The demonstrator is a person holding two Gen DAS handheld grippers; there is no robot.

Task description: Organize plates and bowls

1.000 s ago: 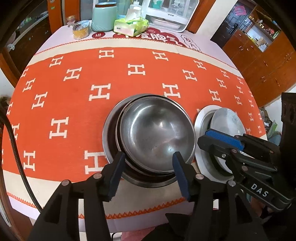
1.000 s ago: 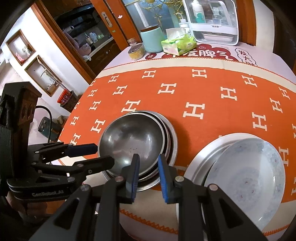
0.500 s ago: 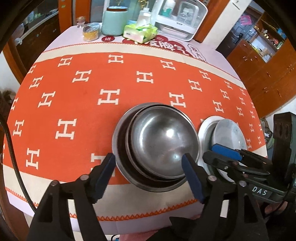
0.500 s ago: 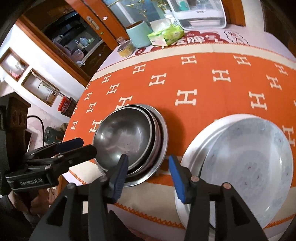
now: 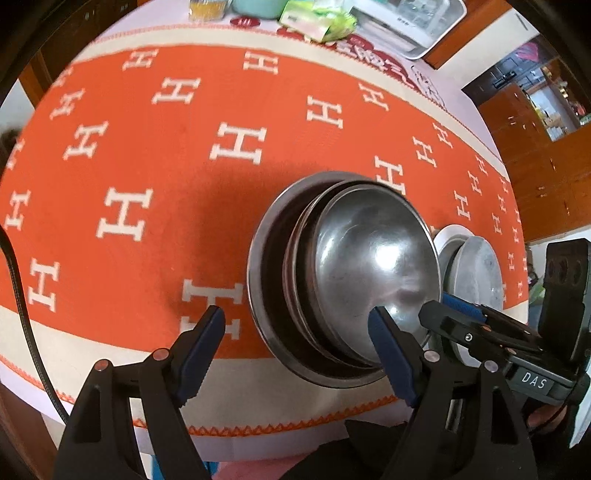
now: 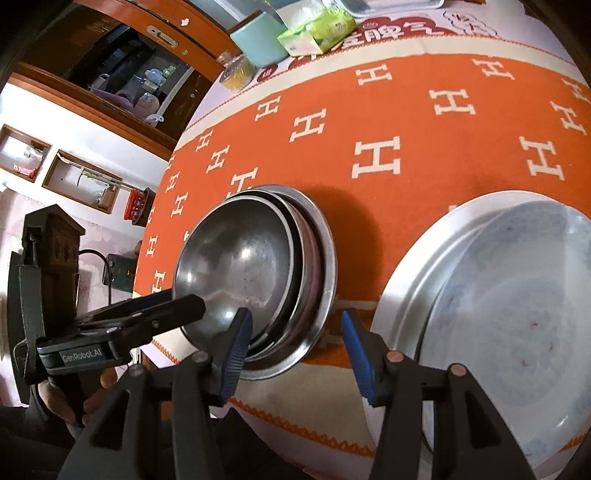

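Both jaws opening: left gripper [image 5: 295, 328] and right gripper [image 6: 295, 334] straddle the steel bowl stack's [image 5: 373, 273] near-edge rims, pinching nothing

- A round table [image 5: 110, 376] fills most of both views, covered with an orange cloth [image 5: 177, 155] patterned with white H shapes and edged by a cream band.
- At the table's far edge stand a pale green jar [image 6: 260, 38], a green tissue pack [image 6: 317, 31], a small jar with yellow contents [image 6: 236, 72] and a white plastic box [image 5: 406, 22].
- Beyond the table's right edge, wooden cabinets [image 5: 535, 155] line the room.
- Past the left edge, a wood-framed opening [image 6: 122, 77] shows shelves of kitchenware.
- The white wall [image 6: 110, 155] beside it holds recessed niches [image 6: 81, 181].
- Daylight glints across the room.
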